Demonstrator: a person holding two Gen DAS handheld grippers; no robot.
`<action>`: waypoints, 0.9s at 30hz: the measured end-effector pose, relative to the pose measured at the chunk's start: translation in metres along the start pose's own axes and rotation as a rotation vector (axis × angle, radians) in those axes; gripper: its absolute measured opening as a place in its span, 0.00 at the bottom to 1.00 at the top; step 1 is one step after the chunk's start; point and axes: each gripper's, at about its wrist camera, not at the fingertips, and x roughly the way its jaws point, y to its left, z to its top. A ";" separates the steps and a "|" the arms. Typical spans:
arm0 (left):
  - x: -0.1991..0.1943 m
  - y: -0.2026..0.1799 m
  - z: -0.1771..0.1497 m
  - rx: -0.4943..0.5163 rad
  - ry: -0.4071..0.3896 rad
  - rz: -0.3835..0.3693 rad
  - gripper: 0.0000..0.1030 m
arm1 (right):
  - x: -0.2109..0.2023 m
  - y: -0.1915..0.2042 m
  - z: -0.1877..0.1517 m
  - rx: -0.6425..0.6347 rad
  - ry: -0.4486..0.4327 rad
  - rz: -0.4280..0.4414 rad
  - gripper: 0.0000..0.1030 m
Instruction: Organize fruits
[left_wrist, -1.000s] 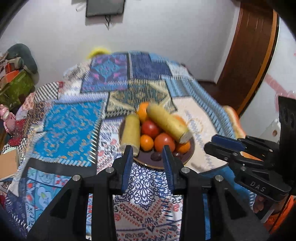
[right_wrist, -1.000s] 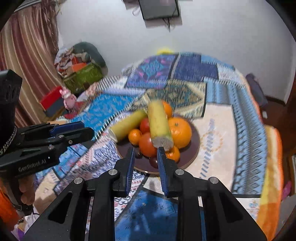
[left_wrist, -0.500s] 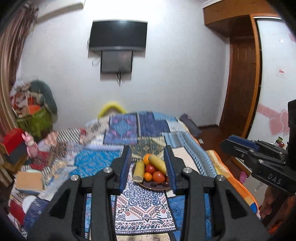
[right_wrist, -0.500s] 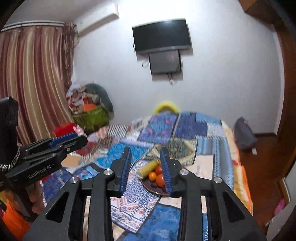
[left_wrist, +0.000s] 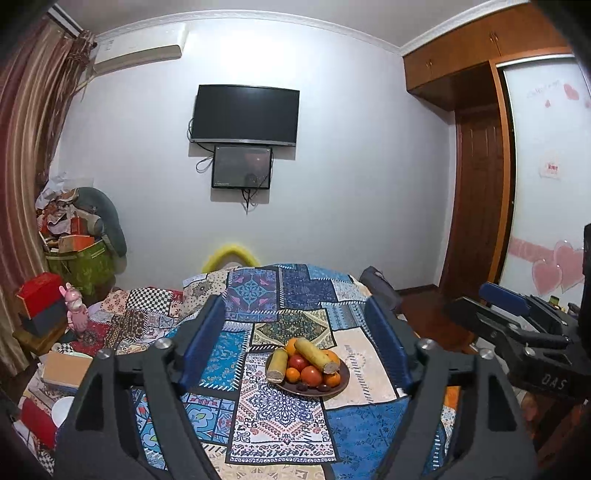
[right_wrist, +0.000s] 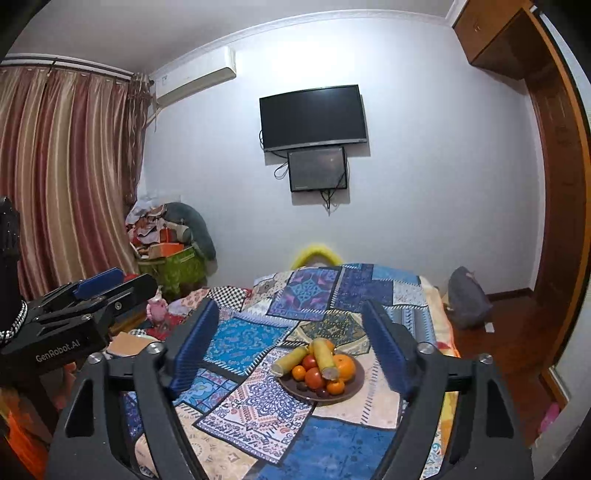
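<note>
The patchwork bedspread lies bare on all sides of the dark plate; the fruits sit heaped on it, well ahead of both grippers; left gripper and right gripper have jaws wide and opening, nothing between them; each frames the plate

Left gripper is opening wide with nothing between its jaws, hanging well back from the brown plate of oranges, tomatoes and two corn cobs sitting on the patchwork-covered bed.
</note>
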 end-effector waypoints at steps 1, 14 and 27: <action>-0.001 0.000 0.000 0.000 -0.003 0.002 0.81 | 0.000 0.001 0.000 -0.003 -0.004 -0.005 0.82; -0.002 -0.005 -0.008 0.019 -0.024 0.029 1.00 | -0.006 0.002 -0.001 0.002 -0.031 -0.039 1.00; -0.002 -0.010 -0.011 0.047 -0.025 0.036 1.00 | -0.009 -0.002 -0.004 0.010 -0.029 -0.052 1.00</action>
